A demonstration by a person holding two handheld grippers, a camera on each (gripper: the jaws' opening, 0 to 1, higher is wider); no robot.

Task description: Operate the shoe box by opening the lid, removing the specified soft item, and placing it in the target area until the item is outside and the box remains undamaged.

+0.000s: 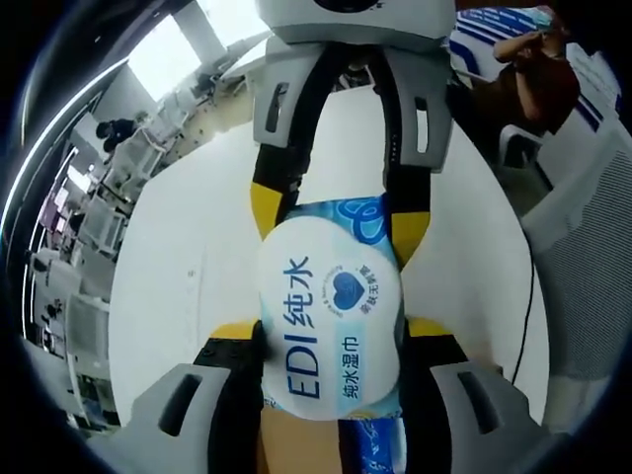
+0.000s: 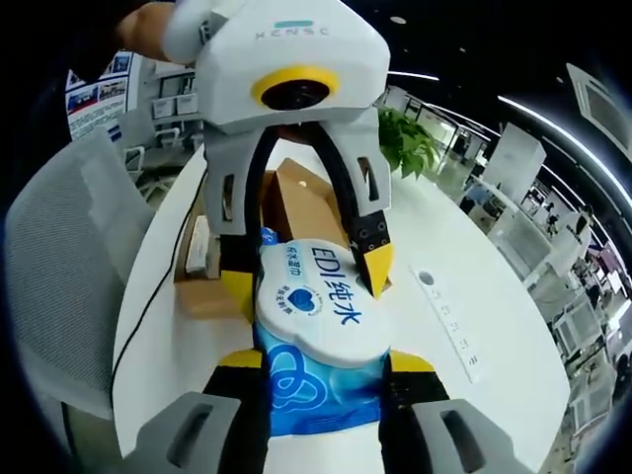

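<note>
Reading "EDI" on wipes pack [image 1: 331, 321]; both grippers clamping it.

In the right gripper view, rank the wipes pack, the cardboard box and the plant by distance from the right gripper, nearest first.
1. Wipes pack: between the right gripper's jaws, also gripped by the left gripper.
2. Cardboard box: open, on the table behind the pack.
3. Plant: beyond the box, upper right.
</note>
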